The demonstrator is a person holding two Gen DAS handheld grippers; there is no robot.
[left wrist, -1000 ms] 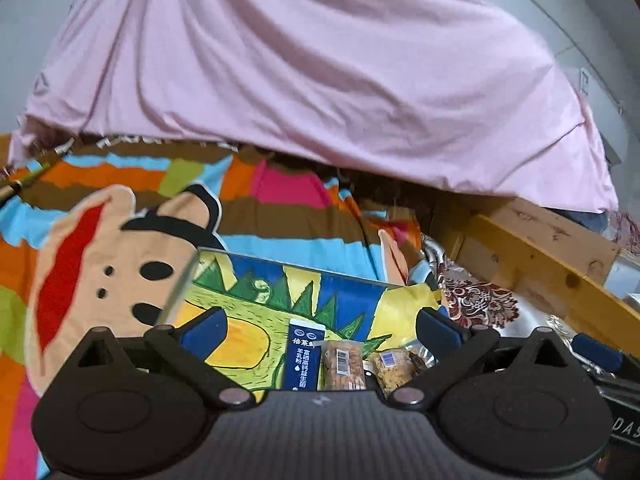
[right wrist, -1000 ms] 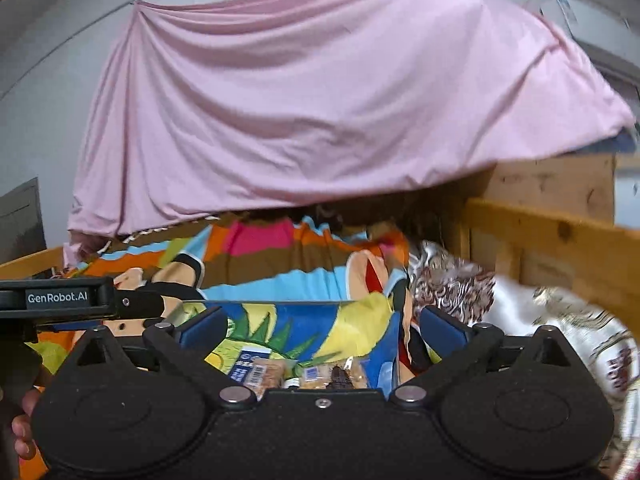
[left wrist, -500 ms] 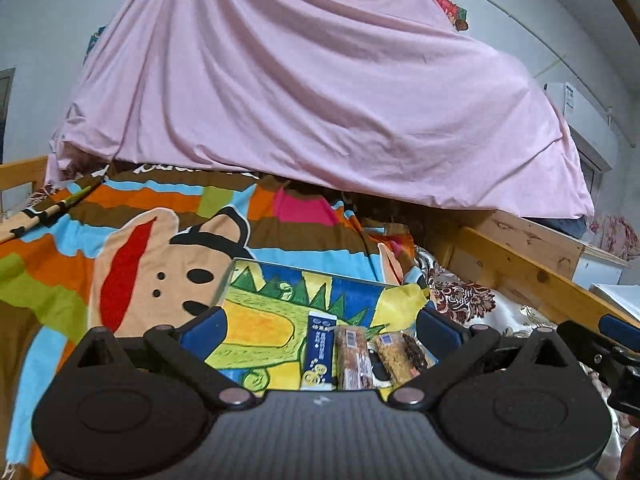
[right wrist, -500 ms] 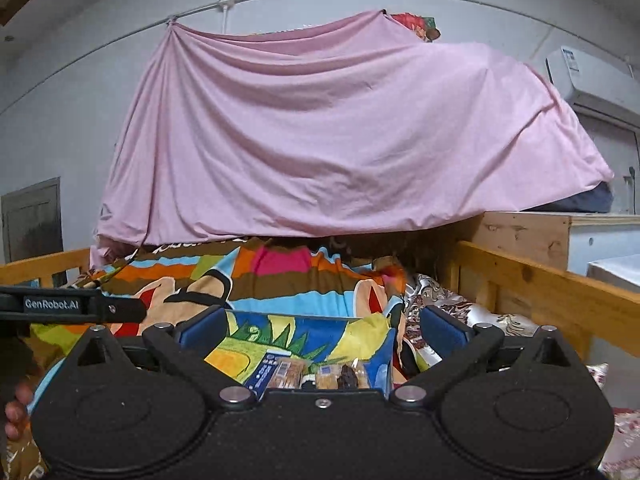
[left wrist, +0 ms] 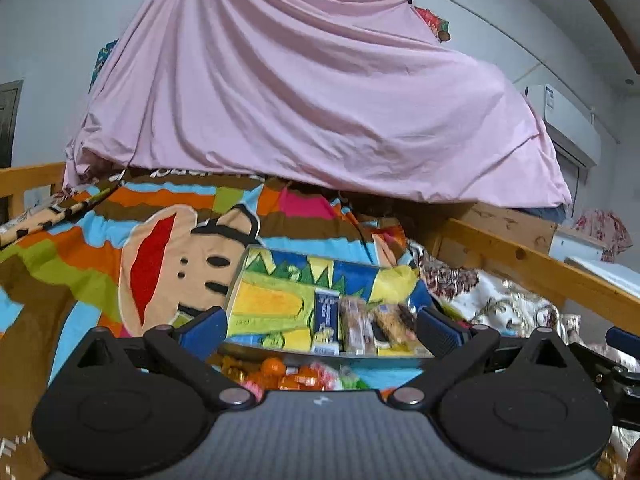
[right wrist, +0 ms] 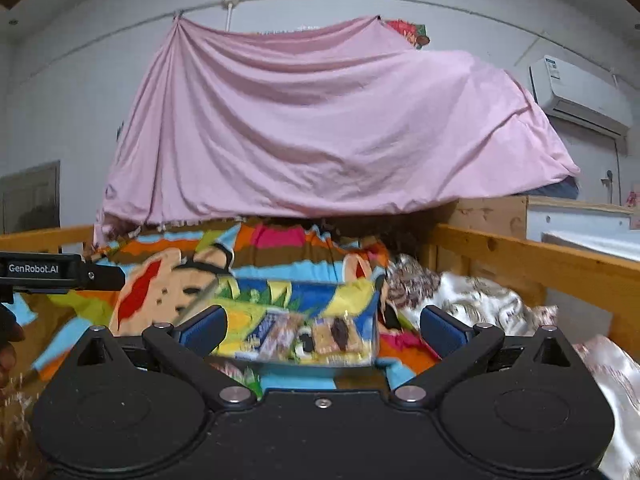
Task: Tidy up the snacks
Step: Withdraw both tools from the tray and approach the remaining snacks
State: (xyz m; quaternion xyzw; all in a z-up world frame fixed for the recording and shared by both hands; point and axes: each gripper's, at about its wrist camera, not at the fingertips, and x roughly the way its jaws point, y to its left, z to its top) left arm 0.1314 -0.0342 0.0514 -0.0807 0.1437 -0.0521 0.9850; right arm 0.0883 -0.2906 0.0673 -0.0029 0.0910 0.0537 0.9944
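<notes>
On the left side of the bed, the left gripper (left wrist: 322, 322) has its blue-padded fingers (left wrist: 204, 326) spread wide, clamping nothing and touching nothing; between them the picture tray (left wrist: 276, 304) shows, lying flat on the striped cartoon blanket (left wrist: 120, 240). Its base carries a bright green, yellow and blue drawing, and the snacks sit in a row at its right end: a blue packet (left wrist: 326, 316), then a clear-wrapped brown bar (left wrist: 354, 322), then another wrapped biscuit (left wrist: 390, 320), all somewhat blurred. Just in front of the tray's near edge, loose orange and red candies (left wrist: 288, 372) lie on the blanket. Further right, the right gripper (right wrist: 322, 326) is equally wide apart and empty, hovering above the same tray (right wrist: 248, 316), where the wrapped bars (right wrist: 280, 334) appear smeared by motion against the tray's right wall. At the left edge of the right wrist view the other tool's black bar (right wrist: 40, 270) juts in, with part of a hand (right wrist: 8, 344) below it. Right of the blanket lies a shiny floral quilt (right wrist: 472, 300), bounded by a wooden bed rail (right wrist: 560, 268). Behind everything a pink sheet (right wrist: 320, 128) hangs draped across the grey wall, and a white air conditioner (right wrist: 576, 94) is mounted high at the right.
</notes>
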